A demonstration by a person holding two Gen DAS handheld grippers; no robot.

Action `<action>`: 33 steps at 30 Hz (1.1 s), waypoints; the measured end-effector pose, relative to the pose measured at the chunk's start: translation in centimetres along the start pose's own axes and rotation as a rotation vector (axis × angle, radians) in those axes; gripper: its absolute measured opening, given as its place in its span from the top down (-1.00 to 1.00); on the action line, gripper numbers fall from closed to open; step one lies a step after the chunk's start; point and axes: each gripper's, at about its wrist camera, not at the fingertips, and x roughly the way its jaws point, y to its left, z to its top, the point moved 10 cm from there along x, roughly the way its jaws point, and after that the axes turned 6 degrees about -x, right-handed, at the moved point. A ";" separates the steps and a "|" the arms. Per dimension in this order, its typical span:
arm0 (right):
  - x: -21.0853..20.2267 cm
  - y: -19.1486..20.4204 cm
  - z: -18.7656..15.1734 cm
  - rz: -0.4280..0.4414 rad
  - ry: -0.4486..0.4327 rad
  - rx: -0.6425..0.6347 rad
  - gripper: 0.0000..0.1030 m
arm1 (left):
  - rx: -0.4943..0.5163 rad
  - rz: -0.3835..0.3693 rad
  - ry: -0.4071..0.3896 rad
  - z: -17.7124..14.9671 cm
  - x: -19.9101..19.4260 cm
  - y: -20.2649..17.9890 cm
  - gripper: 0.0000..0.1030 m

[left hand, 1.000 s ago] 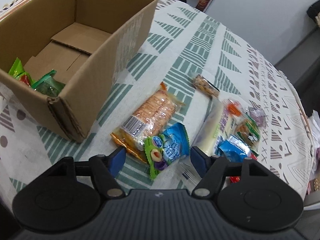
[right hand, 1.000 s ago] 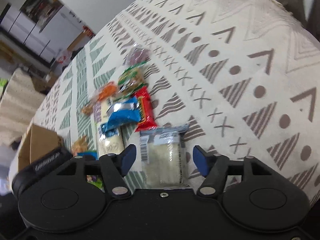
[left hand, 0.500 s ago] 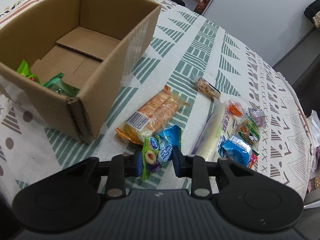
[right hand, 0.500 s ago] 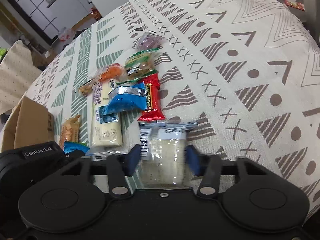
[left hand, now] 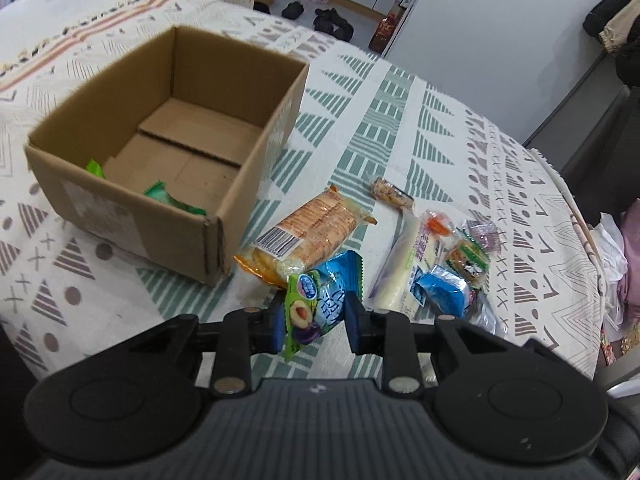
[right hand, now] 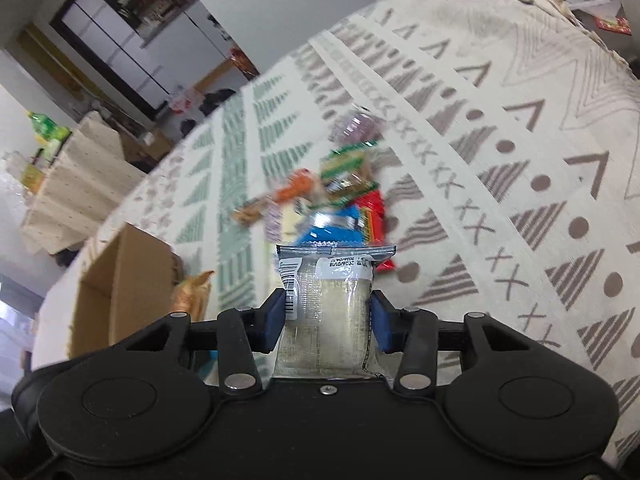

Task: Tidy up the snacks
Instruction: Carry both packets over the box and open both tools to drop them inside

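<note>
L gripper clamped on blue-green packet, seen over patterned cloth.

Packet is pinched betw. the blue pads, its green end w/ fruit print hanging below the jaws, blue end sticking up. Just behind it an orange cracker pack is laid on the cloth, barcode end nearest. An open cardboard box is set to the left, near the crackers; two green wrappers are seen inside along its near wall, rest of floor bare. To the right a white long pack is laid, w/ a blue pouch on its near end and small mixed snacks beside. A small nut bar is set apart, farther back.
</note>
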 end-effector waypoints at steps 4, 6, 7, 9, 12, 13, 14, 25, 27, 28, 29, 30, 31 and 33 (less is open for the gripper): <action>-0.8 1.2 0.7 0.052 -0.034 -0.019 0.15 | 0.016 -0.005 -0.029 0.6 -1.8 0.1 0.45; -1.2 1.7 0.9 0.078 -0.045 -0.024 0.15 | 0.019 -0.008 -0.042 0.9 -2.6 0.2 0.45; -1.3 1.9 1.0 0.090 -0.049 -0.027 0.15 | 0.020 -0.010 -0.048 1.1 -3.0 0.3 0.45; -1.7 2.5 1.2 0.118 -0.060 -0.035 0.15 | 0.026 -0.010 -0.065 1.4 -3.8 0.4 0.45; -2.1 3.7 1.6 0.159 -0.088 -0.061 0.16 | 0.032 -0.008 -0.089 2.1 -4.9 0.6 0.45; -2.1 4.0 1.8 0.163 -0.093 -0.074 0.16 | 0.031 -0.009 -0.095 2.3 -5.2 0.7 0.45; -2.1 4.3 2.0 0.170 -0.099 -0.084 0.16 | 0.033 -0.009 -0.100 2.5 -5.5 0.8 0.45; -2.8 6.6 2.4 0.287 -0.111 -0.095 0.16 | 0.008 -0.015 -0.142 4.1 -7.7 1.8 0.45; -2.8 7.1 2.3 0.310 -0.103 -0.095 0.16 | -0.002 -0.016 -0.148 4.6 -8.1 2.2 0.45; -2.8 7.4 2.2 0.319 -0.102 -0.098 0.17 | -0.008 -0.018 -0.149 4.8 -8.2 2.3 0.46; -2.8 7.7 2.2 0.325 -0.101 -0.104 0.16 | -0.013 -0.021 -0.148 5.0 -8.3 2.5 0.45; -2.9 7.9 2.2 0.327 -0.102 -0.111 0.16 | -0.017 -0.028 -0.144 5.1 -8.3 2.6 0.45; -2.9 8.2 2.2 0.333 -0.102 -0.115 0.17 | -0.020 -0.037 -0.138 5.3 -8.3 2.6 0.45; -2.9 8.5 2.1 0.347 -0.101 -0.119 0.17 | -0.024 -0.074 -0.111 5.3 -8.1 2.5 0.45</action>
